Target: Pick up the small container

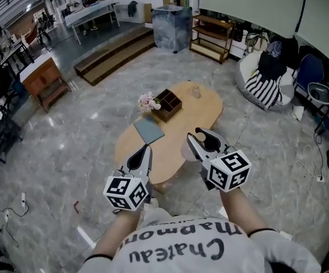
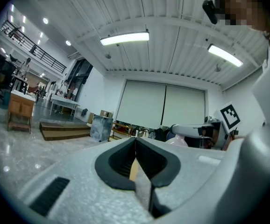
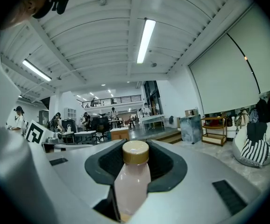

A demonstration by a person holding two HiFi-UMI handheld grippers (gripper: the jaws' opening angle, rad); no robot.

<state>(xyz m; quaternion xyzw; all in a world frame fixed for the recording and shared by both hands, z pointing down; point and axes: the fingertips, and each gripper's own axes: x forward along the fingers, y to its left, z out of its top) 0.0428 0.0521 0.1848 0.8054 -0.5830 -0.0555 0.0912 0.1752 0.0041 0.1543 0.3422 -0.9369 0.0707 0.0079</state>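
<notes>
Seen from my remote station: a hall with a glossy grey marbled stone floor [image 1: 68,147], an oval light-wood low table [image 1: 204,110] at centre, a long brown stepped wooden platform [image 1: 113,53] and an open wooden shelf rack [image 1: 213,36] beyond, under a white ribbed ceiling [image 3: 102,31] carrying long fluorescent tube lights [image 3: 144,41].

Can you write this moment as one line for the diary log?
left tool: shut, empty | right tool: shut on pink bottle, gold cap | table: box and flowers on it
</notes>
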